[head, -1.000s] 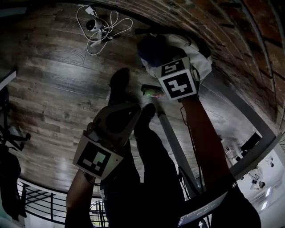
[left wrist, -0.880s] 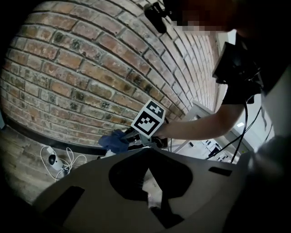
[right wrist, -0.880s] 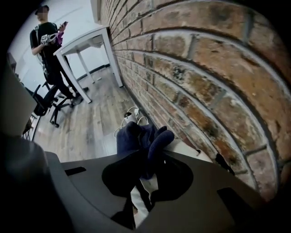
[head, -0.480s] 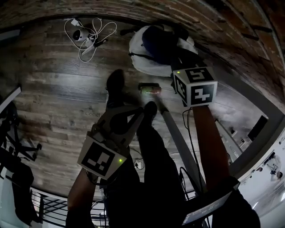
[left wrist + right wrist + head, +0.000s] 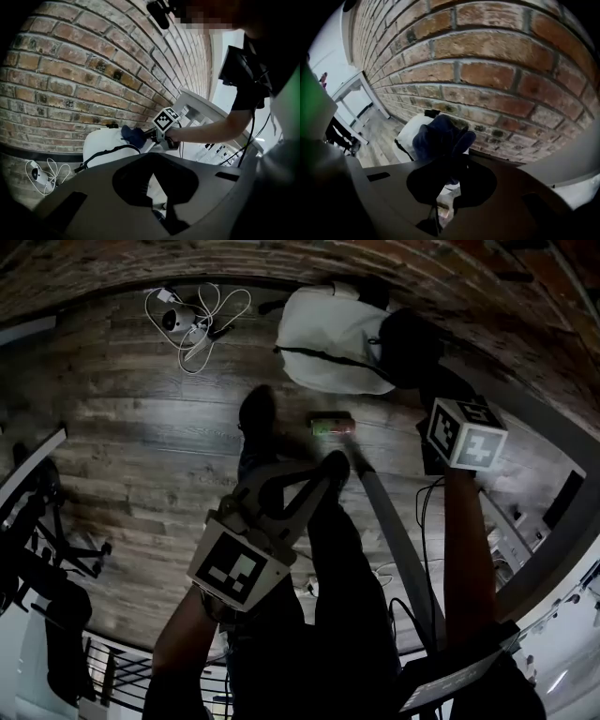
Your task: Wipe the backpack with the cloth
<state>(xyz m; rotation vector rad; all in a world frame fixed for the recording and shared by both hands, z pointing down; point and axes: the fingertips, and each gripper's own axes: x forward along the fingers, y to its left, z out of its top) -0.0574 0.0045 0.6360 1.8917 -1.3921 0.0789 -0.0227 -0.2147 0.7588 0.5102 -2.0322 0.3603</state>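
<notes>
A white backpack [image 5: 333,334] with a black strap lies on the wood floor against the brick wall; it also shows in the left gripper view [image 5: 105,143] and the right gripper view [image 5: 410,131]. My right gripper [image 5: 414,367] is shut on a dark blue cloth [image 5: 408,341], bunched at the backpack's right edge [image 5: 440,138]; its jaws have closed tighter on it in the last second. The cloth [image 5: 133,136] touches the backpack's upper right corner. My left gripper [image 5: 330,468] hangs over my legs, shut and empty, well short of the backpack.
A small camera with a coiled white cable [image 5: 183,320] lies at the far left of the floor. A green can [image 5: 333,425] lies just before the backpack. My shoes [image 5: 258,413] stand below it. A white table frame [image 5: 389,531] and a brick wall [image 5: 281,259] bound the right and back.
My right gripper has carried the cloth to the right, from over the backpack's top to its right edge, so the white backpack now shows in full. The left gripper has drifted a little right.
</notes>
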